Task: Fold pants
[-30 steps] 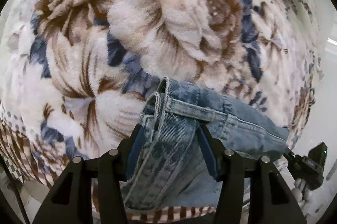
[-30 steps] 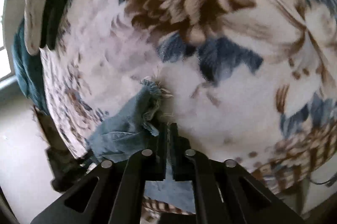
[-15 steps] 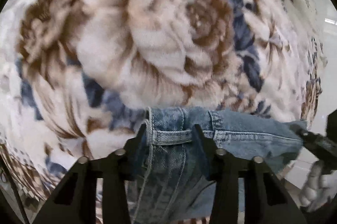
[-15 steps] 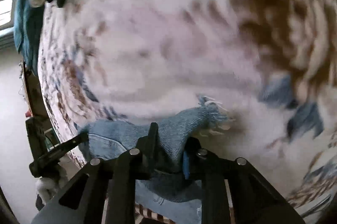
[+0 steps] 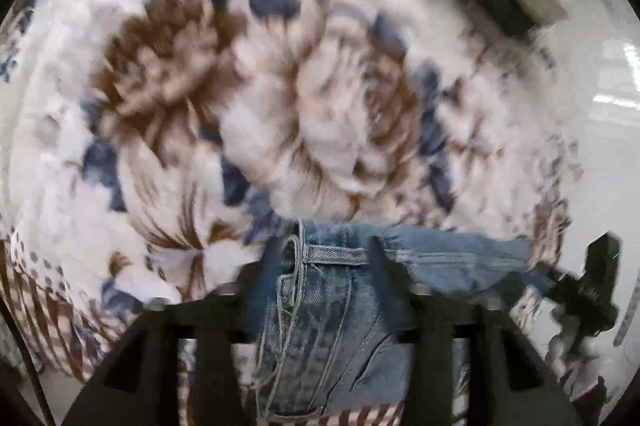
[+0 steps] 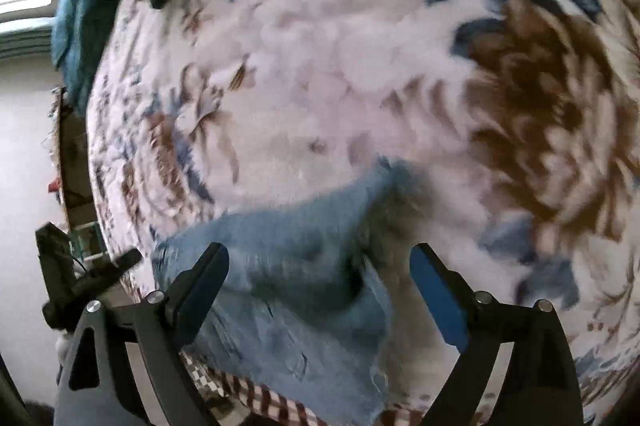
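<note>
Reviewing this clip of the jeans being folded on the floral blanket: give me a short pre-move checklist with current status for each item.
1. Left gripper gripping the jeans at the waistband: cannot tell; denim fills the gap between its fingers, contact unclear.
2. Right gripper released: ok, jaws wide apart, denim lying loose between them.
3. Jeans resting on the floral blanket: ok.
4. Frayed hem laid flat: cannot tell, blurred.
5. Fold edges aligned: cannot tell, most of the garment is out of view.
</note>
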The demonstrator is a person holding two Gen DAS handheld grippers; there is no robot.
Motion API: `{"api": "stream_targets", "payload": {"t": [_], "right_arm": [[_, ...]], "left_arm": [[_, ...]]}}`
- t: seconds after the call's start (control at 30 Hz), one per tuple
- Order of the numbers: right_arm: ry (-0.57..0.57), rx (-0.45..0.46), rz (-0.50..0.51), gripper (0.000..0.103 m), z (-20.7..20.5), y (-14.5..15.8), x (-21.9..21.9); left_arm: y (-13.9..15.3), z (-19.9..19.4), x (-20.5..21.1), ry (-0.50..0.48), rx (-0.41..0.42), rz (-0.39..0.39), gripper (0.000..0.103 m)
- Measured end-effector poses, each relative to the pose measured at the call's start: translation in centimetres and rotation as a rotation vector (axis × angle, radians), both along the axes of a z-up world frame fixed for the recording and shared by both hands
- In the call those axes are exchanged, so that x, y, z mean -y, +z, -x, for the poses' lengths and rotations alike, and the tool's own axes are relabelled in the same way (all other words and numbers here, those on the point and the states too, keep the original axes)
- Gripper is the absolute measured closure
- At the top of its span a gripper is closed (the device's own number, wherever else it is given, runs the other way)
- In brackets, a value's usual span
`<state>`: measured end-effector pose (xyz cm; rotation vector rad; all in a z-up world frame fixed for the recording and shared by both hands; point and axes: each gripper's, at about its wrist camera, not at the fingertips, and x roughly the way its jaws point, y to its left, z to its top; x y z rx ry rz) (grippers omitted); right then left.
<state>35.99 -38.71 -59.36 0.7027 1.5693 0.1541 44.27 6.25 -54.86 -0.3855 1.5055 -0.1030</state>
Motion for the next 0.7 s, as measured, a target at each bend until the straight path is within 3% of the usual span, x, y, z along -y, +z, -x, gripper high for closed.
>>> {"api": "stream_targets", "payload": {"t": [0.03, 0.07, 0.1, 0.17, 0.27, 0.4, 0.53, 0.6, 0.7], "right_arm": [[-0.006, 0.024, -0.005, 0.008, 0.8, 0.1, 0.1], [-0.001, 0.035, -0.017, 0.008, 1.4, -0.3, -0.3], [0.006, 0.033, -0.027, 0.008, 2.0, -0.8, -0.4], [0.023, -0.003, -0.059, 0.008, 3.0, -2.8, -1.2], [0.083, -0.063, -0.137, 0.008, 3.8, -5.6, -2.7], [0.154, -0.065, -0.211, 0.006, 3.6, -7.6, -3.6], [0.186, -0.007, -0.428, 0.008, 2.6, -7.2, -4.1], [0.231, -0.035, -0.337, 0.009, 2.0, -8.2, -4.3], [0.188, -0.061, -0.354, 0.009, 1.5, -9.8, -3.8]], "left_arm": [[0.5, 0.6, -0.6, 0.016, 0.055, 0.012, 0.018], [0.6, 1.1, -0.9, 0.019, 0.098, 0.023, 0.009], [0.1, 1.5, -0.6, -0.001, 0.103, 0.020, 0.009], [-2.9, 2.4, 0.9, -0.063, 0.018, 0.046, 0.009], [-6.7, 3.4, 1.4, -0.045, -0.088, 0.175, 0.009], [-9.6, 3.9, 1.7, -0.037, -0.164, 0.225, 0.009], [-8.2, 3.5, 2.6, -0.071, -0.118, 0.255, 0.010], [-7.7, 3.5, 3.0, -0.104, -0.095, 0.258, 0.010], [-7.9, 3.5, 3.0, -0.117, -0.077, 0.253, 0.019]]}}
